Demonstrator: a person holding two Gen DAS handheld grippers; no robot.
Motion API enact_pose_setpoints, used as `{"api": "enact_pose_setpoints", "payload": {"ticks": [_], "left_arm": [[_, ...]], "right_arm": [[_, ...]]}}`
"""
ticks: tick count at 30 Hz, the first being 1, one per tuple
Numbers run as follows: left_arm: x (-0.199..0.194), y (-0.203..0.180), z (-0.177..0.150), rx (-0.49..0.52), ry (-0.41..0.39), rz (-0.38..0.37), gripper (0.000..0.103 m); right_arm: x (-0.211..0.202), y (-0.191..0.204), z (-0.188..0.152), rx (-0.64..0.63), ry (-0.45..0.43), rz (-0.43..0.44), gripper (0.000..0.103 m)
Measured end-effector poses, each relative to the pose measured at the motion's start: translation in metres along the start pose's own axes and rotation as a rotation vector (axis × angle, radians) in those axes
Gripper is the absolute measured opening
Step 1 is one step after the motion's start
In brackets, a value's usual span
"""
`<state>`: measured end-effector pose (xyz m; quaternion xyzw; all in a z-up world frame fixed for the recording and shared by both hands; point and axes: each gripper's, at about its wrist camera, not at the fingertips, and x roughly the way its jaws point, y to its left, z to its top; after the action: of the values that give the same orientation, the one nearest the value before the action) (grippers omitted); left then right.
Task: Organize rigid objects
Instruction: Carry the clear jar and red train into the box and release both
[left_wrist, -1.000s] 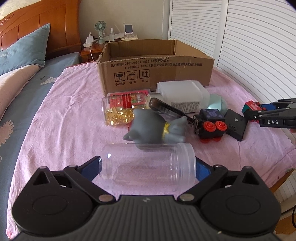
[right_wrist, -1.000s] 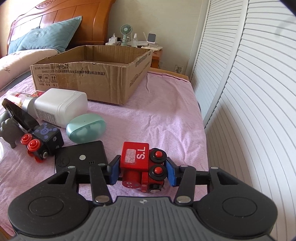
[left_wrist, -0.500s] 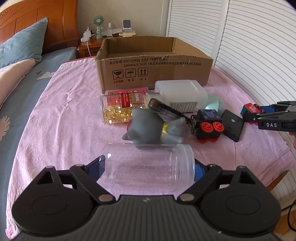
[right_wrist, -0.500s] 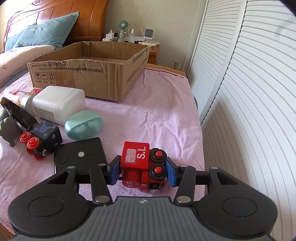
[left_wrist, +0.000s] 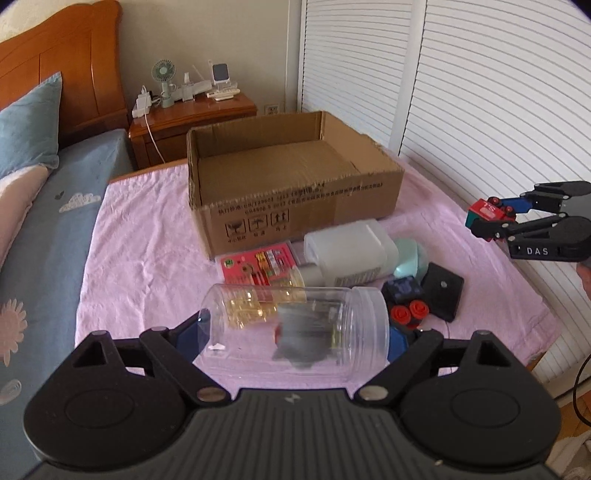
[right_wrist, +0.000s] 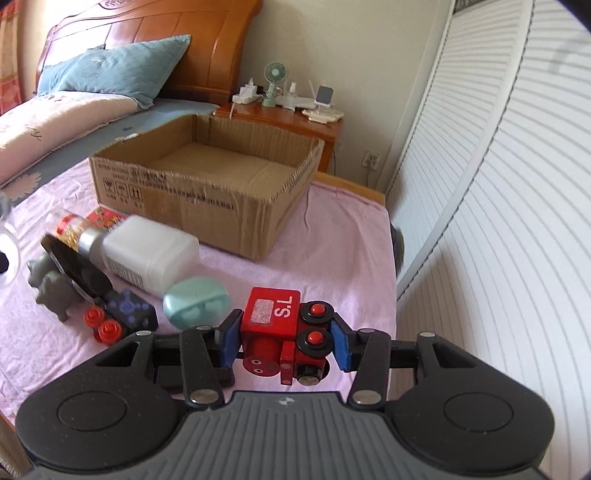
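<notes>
We see the right gripper (right_wrist: 282, 341) clamping a red toy train (right_wrist: 284, 328) labelled "S.L". The left gripper (left_wrist: 295, 334) grips a clear jar (left_wrist: 295, 325); at 12 o'clock stands the cardboard box (left_wrist: 295, 206), its print too blurred to read.

Grey animal figure (left_wrist: 301, 343) blurred behind clear plastic jar (left_wrist: 295, 328); black pad (right_wrist: 192, 373) mostly hidden behind right gripper's fingers (right_wrist: 229, 341); jar cut off at nine o'clock.

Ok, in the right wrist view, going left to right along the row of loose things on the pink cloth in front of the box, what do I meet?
Grey animal figure → black toy car with red wheels → mint green case → red toy train, gripped between the right gripper fingers.
</notes>
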<state>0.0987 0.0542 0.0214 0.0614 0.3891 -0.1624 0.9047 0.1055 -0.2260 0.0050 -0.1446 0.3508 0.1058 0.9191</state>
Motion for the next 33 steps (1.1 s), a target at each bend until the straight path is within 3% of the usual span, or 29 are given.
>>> {"api": "enact_pose_setpoints", "payload": {"ticks": [5, 12, 19, 25, 33], "left_arm": [[0.012, 0.015, 0.059, 0.043, -0.046, 0.008, 0.091], [0.075, 0.030, 0.139, 0.075, -0.045, 0.037, 0.091], [0.142, 0.045, 0.180, 0.045, -0.018, 0.082, 0.092], [0.162, 0.063, 0.180, -0.024, -0.009, 0.094, 0.094], [0.105, 0.059, 0.146, -0.001, -0.001, 0.071, 0.097]], "right_arm": [[-0.006, -0.004, 0.037, -0.008, -0.044, 0.055, 0.054], [0.009, -0.007, 0.087, -0.024, -0.095, 0.087, 0.054], [0.034, -0.007, 0.118, -0.042, -0.095, 0.085, 0.054], [0.050, -0.006, 0.128, -0.033, -0.080, 0.096, 0.054], [0.057, 0.003, 0.135, -0.032, -0.066, 0.113, 0.054]]}}
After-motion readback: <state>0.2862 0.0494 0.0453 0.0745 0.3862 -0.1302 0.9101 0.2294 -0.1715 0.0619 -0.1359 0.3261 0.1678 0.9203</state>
